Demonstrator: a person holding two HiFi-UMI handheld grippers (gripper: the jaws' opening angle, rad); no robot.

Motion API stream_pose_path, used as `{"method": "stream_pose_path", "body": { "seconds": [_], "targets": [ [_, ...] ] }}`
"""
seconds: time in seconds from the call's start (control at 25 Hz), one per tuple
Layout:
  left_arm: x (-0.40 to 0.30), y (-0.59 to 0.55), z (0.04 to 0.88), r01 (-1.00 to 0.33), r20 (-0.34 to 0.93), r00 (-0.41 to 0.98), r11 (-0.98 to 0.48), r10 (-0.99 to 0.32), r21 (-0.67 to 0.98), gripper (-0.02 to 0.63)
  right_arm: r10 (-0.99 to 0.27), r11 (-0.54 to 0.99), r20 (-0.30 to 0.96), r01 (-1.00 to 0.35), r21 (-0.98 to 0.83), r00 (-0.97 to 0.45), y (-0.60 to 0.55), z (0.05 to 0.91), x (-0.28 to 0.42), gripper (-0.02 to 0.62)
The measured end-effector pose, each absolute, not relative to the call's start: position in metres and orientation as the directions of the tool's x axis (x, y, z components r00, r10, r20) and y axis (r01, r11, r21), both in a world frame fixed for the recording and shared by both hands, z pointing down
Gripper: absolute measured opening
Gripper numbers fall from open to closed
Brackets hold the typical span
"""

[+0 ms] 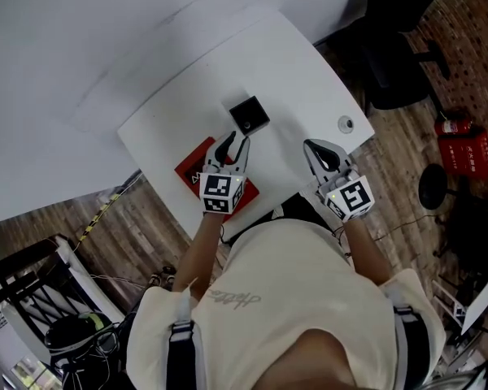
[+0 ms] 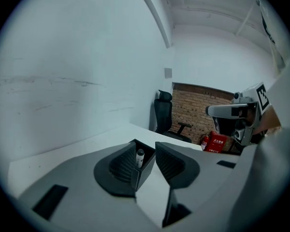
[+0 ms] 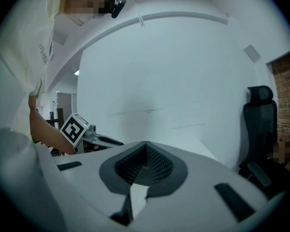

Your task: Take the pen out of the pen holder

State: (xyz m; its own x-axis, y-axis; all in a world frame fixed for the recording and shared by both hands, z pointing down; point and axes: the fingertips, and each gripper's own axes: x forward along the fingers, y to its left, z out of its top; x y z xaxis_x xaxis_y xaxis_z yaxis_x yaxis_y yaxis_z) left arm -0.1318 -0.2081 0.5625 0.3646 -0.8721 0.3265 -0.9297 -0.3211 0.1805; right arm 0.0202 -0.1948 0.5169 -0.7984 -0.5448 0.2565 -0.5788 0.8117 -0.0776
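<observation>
- While the pen is not yet out, a white table (image 1: pixel 293 63) is seen in the head view, its near edge against the person's body.
- A red mat (image 1: pixel 191 169) is laid on it and is partly covered by the left gripper.
- The left gripper (image 1: pixel 234 141) is held with its jaws spread apart and nothing pinched; it is aimed so that the holder is framed in the gap just ahead.
- The right gripper (image 1: pixel 313 146) is held with its jaws brought together tip to tip and nothing between them, off to the side and well apart from the holder.
- The pen holder (image 1: pixel 249 115), a small black square box, is stood upright on the table just beyond the mat.
- The pen (image 2: pixel 140 156) is stood inside the holder, by its left wall as the left gripper view shows it; only its white top is seen.
- Risk, judged: the holder is unheld and could be shoved or tipped if a jaw is caught on its rim.
- Risk, judged: little of the pen is exposed, so a shallow pinch could be lost, or the holder could be lifted along with it.
</observation>
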Motion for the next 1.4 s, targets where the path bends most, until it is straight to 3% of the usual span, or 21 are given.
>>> {"method": "stream_pose_path", "body": {
  "seconds": [0.68, 1.4],
  "targets": [
    [-0.123, -0.249, 0.611, -0.931, 0.425, 0.363, -0.338, -0.829, 0.137, 0.126, -0.545, 0.793, 0.296, -0.596, -0.121, -0.785, -0.220, 0.539, 0.046, 0.008],
    [-0.119, -0.257, 0.606, -0.948, 0.415, 0.315, -0.300, -0.854, 0.102, 0.089, -0.561, 0.784, 0.277, -0.608, -0.126, -0.780, -0.226, 0.535, 0.056, 0.008]
  ]
}}
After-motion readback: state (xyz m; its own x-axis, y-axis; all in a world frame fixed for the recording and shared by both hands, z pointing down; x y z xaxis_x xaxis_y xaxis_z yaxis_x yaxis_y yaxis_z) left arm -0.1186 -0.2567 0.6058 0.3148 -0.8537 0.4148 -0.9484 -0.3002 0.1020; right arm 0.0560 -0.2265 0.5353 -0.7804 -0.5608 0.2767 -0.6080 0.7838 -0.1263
